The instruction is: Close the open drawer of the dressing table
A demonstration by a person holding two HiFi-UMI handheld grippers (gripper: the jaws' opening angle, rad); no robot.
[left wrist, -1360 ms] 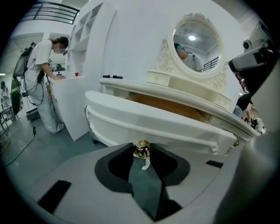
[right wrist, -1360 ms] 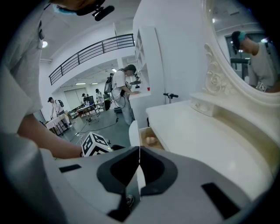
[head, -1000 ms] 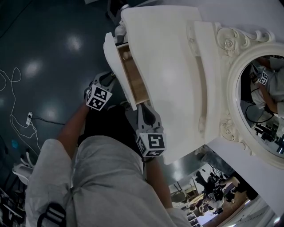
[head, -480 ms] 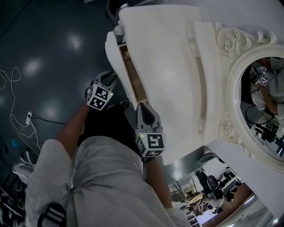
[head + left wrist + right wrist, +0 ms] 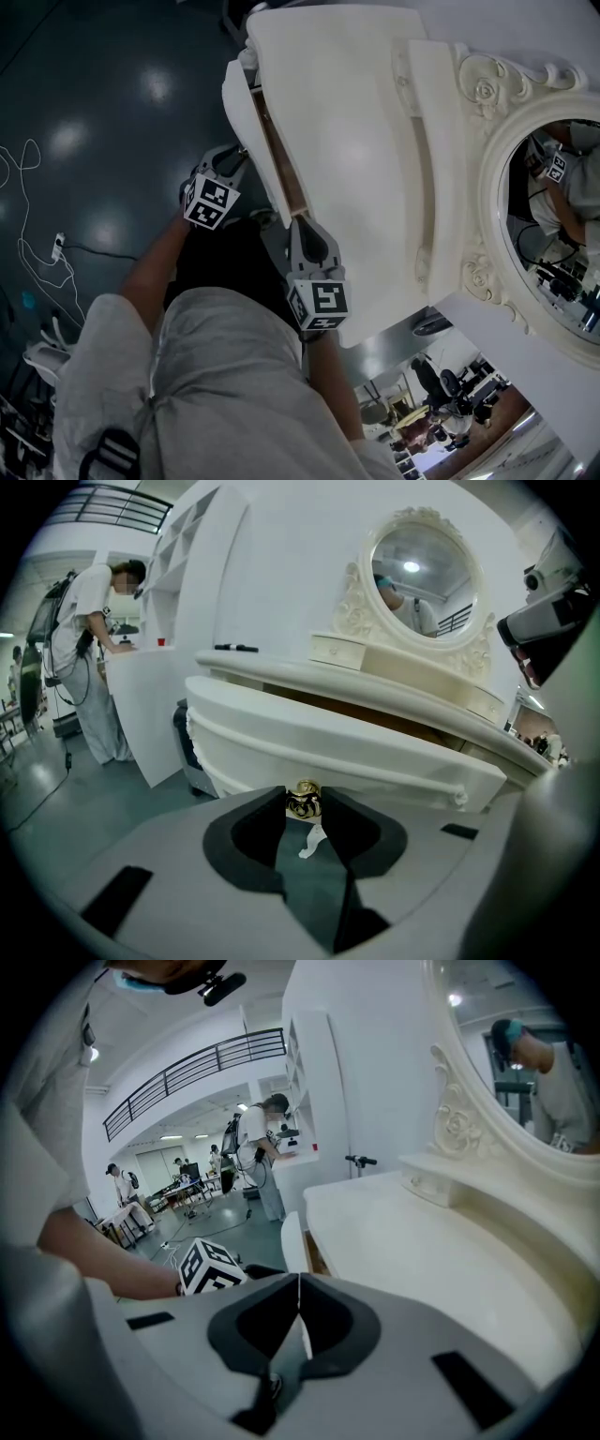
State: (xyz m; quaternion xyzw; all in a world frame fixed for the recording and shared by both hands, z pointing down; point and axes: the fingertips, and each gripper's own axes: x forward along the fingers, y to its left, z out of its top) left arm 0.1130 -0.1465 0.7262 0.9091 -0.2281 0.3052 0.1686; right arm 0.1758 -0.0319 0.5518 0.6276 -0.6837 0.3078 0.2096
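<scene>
Apparently ajar, drawer front (image 5: pixel 244 122) lies along tabletop (image 5: pixel 347 141) edge.

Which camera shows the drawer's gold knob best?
The left gripper view: the gold knob sits close up between the left gripper's jaw tips. The head view hides it below the drawer front; the right gripper view doesn't show it.

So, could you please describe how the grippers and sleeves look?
The left gripper and right gripper are light grey shells with black pads, each carrying a cube of black-and-white square markers. The sleeves are short, light grey.
</scene>
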